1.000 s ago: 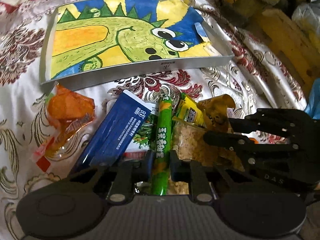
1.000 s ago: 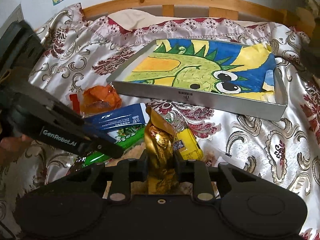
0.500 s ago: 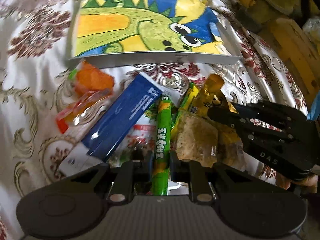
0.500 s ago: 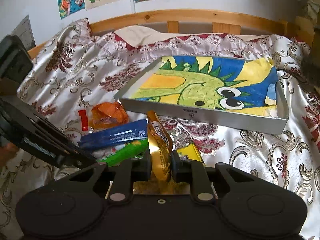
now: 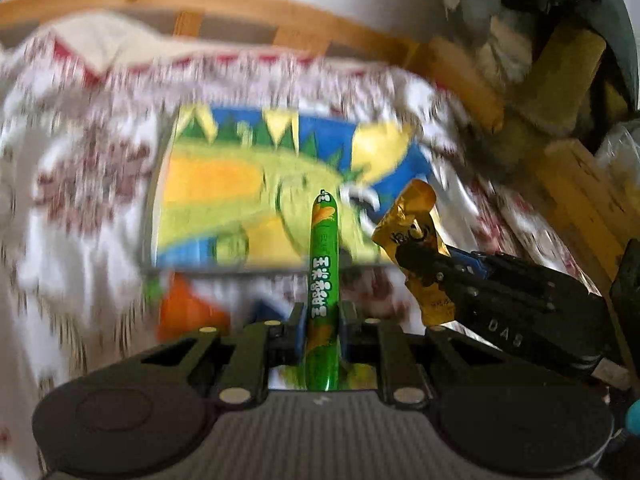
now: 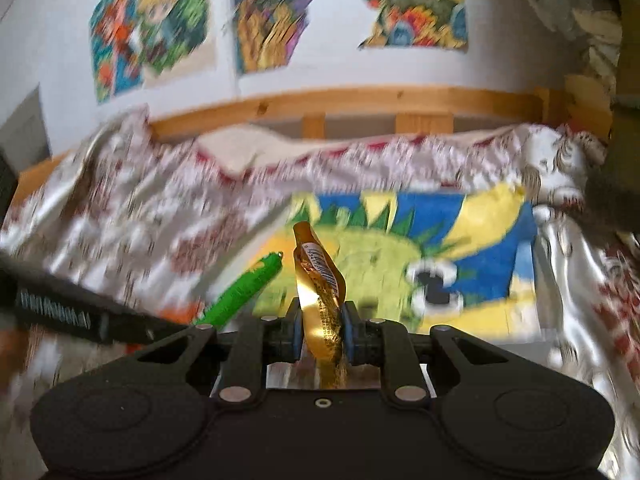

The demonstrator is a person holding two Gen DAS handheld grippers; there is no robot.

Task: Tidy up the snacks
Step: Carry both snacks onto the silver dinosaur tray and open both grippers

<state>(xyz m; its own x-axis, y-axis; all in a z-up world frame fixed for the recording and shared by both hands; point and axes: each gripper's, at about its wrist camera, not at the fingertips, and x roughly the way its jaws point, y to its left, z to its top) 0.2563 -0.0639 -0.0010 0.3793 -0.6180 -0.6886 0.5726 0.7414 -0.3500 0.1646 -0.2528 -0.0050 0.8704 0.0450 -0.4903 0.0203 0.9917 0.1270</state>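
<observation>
My left gripper [image 5: 323,320] is shut on a green sausage stick [image 5: 323,264] that points up and forward, lifted off the bed. My right gripper [image 6: 323,322] is shut on a gold foil snack packet [image 6: 320,288], also lifted. Each shows in the other's view: the gold packet in the left wrist view [image 5: 416,220], the green stick in the right wrist view [image 6: 244,290]. Ahead lies the shallow grey tray [image 5: 224,266] lined with a dinosaur drawing [image 6: 384,264]. Both views are motion-blurred.
An orange snack bag [image 5: 180,308] and a blue packet [image 5: 264,308] lie blurred on the patterned bedspread [image 5: 80,208] before the tray. A wooden headboard [image 6: 360,104] and wall posters [image 6: 264,16] stand behind. Yellow-wood furniture [image 5: 576,184] is at the right.
Both grippers have risen and tilted up with their snacks, moving toward the tray. The snack pile has dropped out of sight below; headboard and wall came into view.
</observation>
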